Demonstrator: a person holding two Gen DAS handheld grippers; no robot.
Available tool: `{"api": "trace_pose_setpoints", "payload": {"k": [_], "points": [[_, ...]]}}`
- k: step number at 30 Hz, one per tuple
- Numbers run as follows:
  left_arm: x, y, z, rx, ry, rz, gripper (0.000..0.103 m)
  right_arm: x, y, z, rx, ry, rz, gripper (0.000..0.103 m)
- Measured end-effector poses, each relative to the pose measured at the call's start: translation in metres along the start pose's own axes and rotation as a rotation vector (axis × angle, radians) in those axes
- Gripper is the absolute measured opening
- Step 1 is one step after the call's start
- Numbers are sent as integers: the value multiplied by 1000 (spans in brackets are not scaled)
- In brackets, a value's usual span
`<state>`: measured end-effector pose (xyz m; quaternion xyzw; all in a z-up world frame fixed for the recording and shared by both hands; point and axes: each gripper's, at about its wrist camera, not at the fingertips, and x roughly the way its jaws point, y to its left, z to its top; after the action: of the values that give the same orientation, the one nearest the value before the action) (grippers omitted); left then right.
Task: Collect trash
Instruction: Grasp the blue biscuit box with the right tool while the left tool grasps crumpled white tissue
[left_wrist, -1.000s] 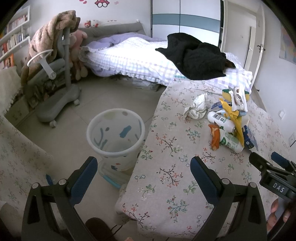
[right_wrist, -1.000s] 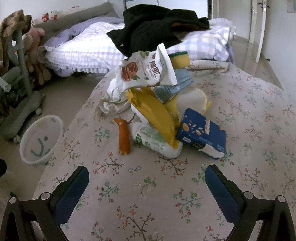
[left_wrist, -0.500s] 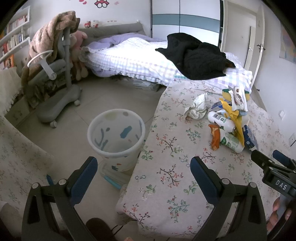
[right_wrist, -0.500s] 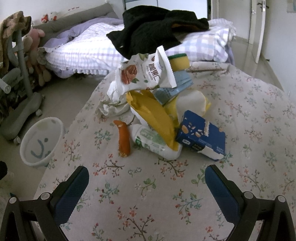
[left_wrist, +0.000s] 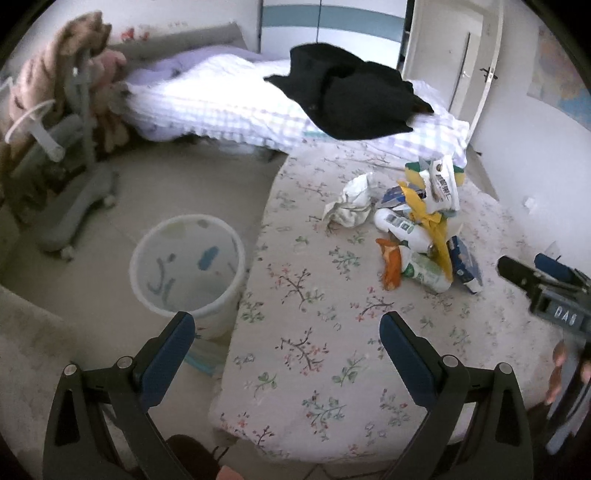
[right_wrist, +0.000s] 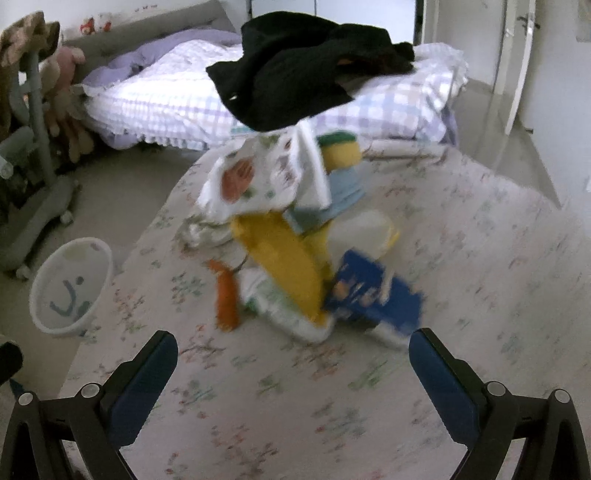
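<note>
While both grippers gape empty, right gripper (left_wrist: 546, 280) reads "DAS"; trash pile (right_wrist: 303, 251) blurred.

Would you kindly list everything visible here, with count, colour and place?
Bin: one, white, on floor left of table.
Table: one, floral cloth, centre.
Orange wrapper: one, orange, near edge of pile.
Bottles: two, white with green, lying in pile.
Blue carton: one, blue, pile's right.
Yellow wrapper: one, yellow, over bottles.
Snack bag: one, white, top of pile.
Crumpled paper: one, white, pile's left.
Sponge: one, yellow-green, behind pile.
Black garment: one, on bed.
Bed: one, checked, back.
Chair: one, grey, left.
Left gripper: open, near table's front edge.
Right gripper: open, facing pile.
</note>
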<state>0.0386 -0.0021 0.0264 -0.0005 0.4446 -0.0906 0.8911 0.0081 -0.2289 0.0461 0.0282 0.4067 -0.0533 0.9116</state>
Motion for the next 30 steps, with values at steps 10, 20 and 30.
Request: {"api": "trace_pose_setpoints", "payload": {"k": [10,20,30], "points": [[73,14,36,-97,185,-86,100,56,-64,23,63,165,25,103],[136,-21,72,-69,186,-205,92,113,-82,25,67,334,111,94],[200,-58,112,47,84,-260,92,144,-76,16,-102,405,139,94]]}}
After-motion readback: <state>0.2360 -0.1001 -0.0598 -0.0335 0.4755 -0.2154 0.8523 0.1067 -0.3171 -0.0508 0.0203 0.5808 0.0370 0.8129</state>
